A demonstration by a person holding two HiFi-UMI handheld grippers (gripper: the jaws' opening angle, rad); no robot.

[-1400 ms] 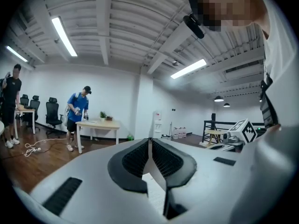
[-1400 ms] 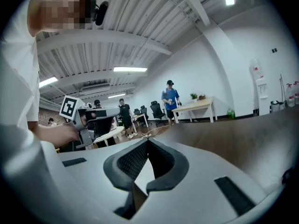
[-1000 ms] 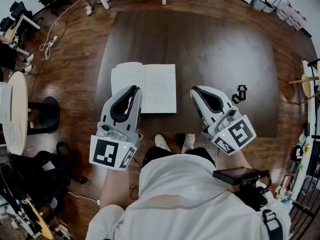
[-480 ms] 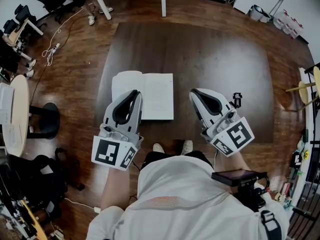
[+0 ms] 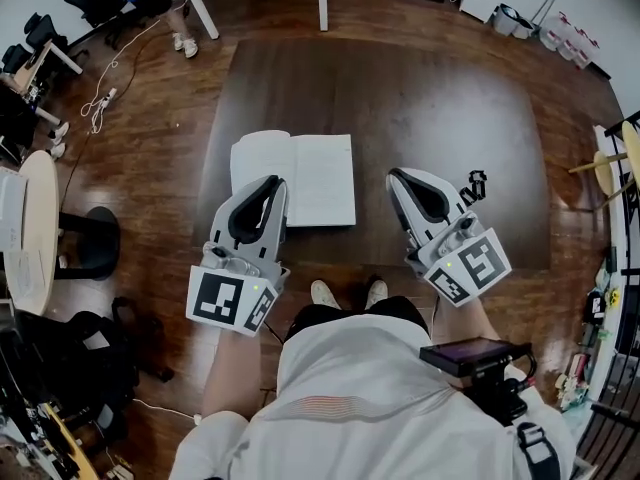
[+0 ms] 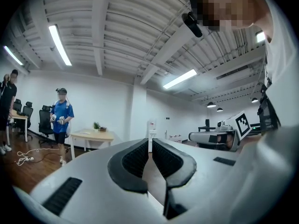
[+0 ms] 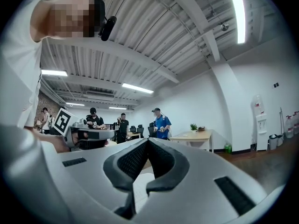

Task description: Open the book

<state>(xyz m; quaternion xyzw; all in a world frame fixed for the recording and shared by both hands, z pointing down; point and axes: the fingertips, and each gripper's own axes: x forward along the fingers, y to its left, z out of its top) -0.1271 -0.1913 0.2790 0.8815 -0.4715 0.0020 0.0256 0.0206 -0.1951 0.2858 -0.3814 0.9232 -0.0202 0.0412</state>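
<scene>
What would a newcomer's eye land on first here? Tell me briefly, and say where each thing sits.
An open book lies white against the dark table, near its front edge and left of centre. On either side of it the person holds the left gripper and the right gripper level, both shut and empty. In the head view the left one's tip overlaps the book's near left corner.

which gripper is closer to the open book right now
Left. The left gripper overlaps the book at its near left corner in the head view; the right gripper sits apart, off past its right edge.
</scene>
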